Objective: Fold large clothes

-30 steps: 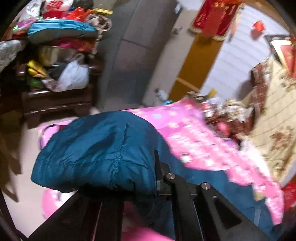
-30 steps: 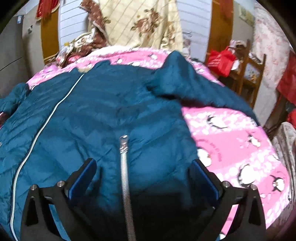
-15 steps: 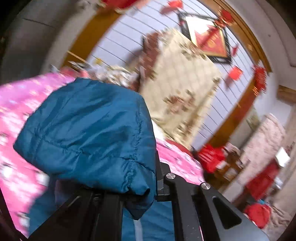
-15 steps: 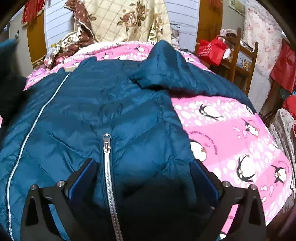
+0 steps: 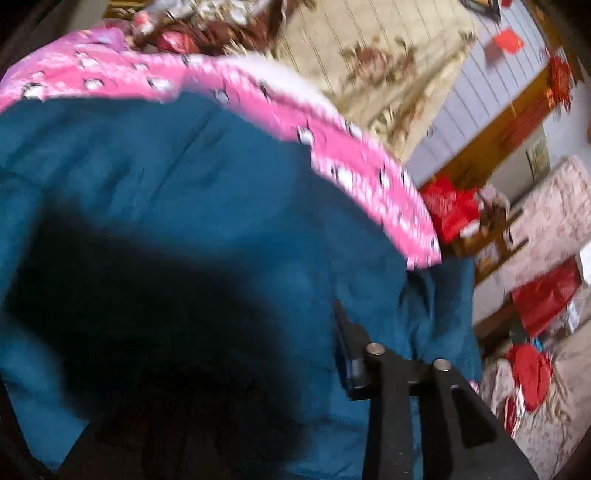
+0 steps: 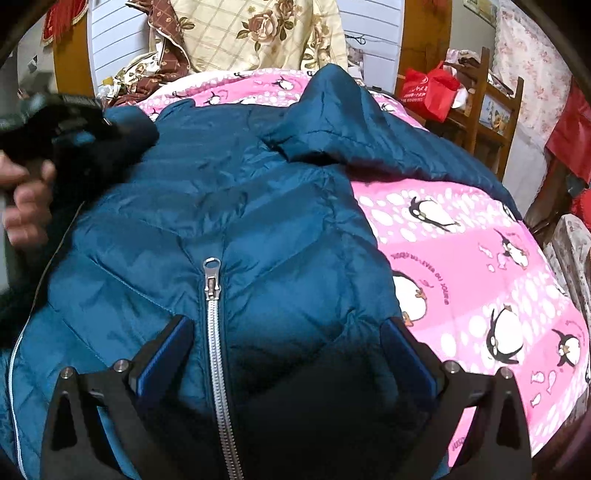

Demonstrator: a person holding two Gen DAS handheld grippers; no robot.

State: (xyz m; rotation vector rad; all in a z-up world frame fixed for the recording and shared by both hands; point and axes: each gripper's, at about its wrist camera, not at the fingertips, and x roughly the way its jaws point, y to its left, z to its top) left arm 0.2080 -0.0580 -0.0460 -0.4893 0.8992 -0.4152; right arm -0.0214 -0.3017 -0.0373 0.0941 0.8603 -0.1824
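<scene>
A teal quilted jacket (image 6: 240,206) lies spread on a bed with a pink penguin-print cover (image 6: 461,258). Its silver zipper (image 6: 214,332) runs toward me. My right gripper (image 6: 286,354) is open, its blue-padded fingers (image 6: 406,347) straddling the jacket's front by the zipper. My left gripper (image 6: 70,122) shows at the left of the right wrist view, shut on the jacket's left sleeve and carrying it over the jacket body. In the blurred left wrist view the sleeve (image 5: 166,295) covers the left finger; only the right finger (image 5: 354,354) shows. The right sleeve (image 6: 332,122) lies folded inward.
A floral cream quilt (image 6: 258,33) is heaped at the bed's far end. A wooden chair (image 6: 491,107) with a red bag (image 6: 428,92) stands to the right of the bed. More red bags (image 5: 543,299) lie on the floor.
My left gripper has swung the sleeve from the bed's left edge across and down over the jacket body. My right gripper has stayed over the zipper, shifting slightly.
</scene>
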